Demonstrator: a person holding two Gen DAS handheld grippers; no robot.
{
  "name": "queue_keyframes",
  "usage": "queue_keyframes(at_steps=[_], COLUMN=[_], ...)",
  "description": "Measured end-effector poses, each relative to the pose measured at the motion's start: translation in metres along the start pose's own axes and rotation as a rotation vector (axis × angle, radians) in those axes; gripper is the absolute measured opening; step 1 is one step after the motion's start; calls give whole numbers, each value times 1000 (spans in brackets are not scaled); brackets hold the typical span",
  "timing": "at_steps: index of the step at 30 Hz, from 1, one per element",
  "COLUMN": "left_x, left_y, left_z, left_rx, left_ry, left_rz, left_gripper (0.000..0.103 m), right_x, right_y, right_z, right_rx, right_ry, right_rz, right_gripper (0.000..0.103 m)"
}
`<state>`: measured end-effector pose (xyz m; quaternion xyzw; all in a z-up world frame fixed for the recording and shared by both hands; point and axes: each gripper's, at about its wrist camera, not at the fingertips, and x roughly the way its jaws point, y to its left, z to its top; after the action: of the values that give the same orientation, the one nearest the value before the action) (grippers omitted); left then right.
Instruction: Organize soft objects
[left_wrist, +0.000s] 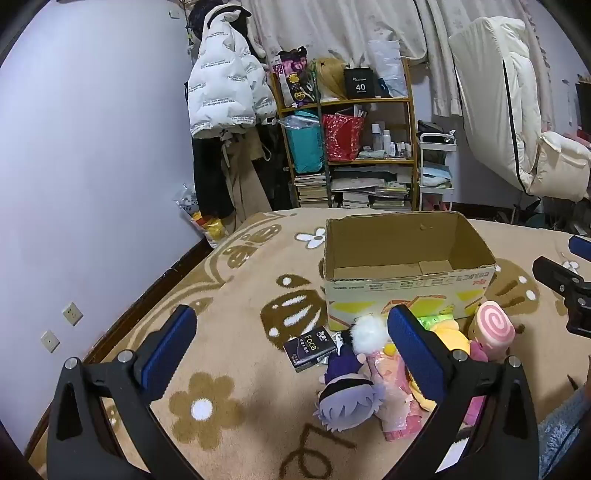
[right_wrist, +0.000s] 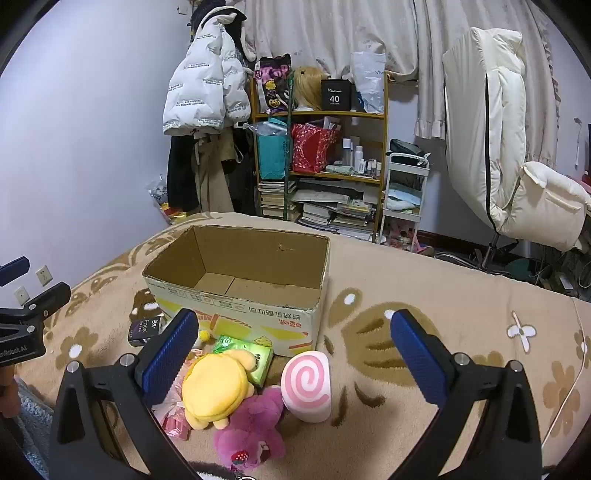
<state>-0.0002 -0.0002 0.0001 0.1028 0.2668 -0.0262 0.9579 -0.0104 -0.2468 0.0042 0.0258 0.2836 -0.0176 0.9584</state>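
An open cardboard box (left_wrist: 406, 291) (right_wrist: 236, 310) stands on a beige flowered blanket, nothing visible inside it. In front of it lie soft toys: a pink swirl roll cushion (right_wrist: 307, 384) (left_wrist: 493, 328), a yellow plush (right_wrist: 216, 387) (left_wrist: 448, 338), a magenta bear plush (right_wrist: 255, 424), a purple-haired doll (left_wrist: 345, 398) with a white pompom (left_wrist: 367, 332). My left gripper (left_wrist: 291, 317) hovers open above the blanket, left of the pile. Over the toys my right gripper (right_wrist: 293, 321) hangs open, nothing between its fingers.
A black "Face" tissue pack (left_wrist: 310, 347) (right_wrist: 146, 328) and a green packet (right_wrist: 245, 356) lie by the box. Pink wrapped items (left_wrist: 397, 406) sit under the dolls. A cluttered shelf (left_wrist: 351, 147), hanging coats (left_wrist: 225, 92) and a white chair (right_wrist: 517, 166) stand beyond the bed.
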Motion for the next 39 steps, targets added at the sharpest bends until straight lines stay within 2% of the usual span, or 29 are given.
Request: queue_keyframes(at_steps=[39], left_x=[-1], left_y=[-2], left_z=[-3], left_rx=[5], left_ry=[-5], left_rz=[8], left_gripper=[102], right_x=[2], right_y=[0], right_z=[-2], right_rx=[3], right_ry=[8], right_rz=[2], right_gripper=[103])
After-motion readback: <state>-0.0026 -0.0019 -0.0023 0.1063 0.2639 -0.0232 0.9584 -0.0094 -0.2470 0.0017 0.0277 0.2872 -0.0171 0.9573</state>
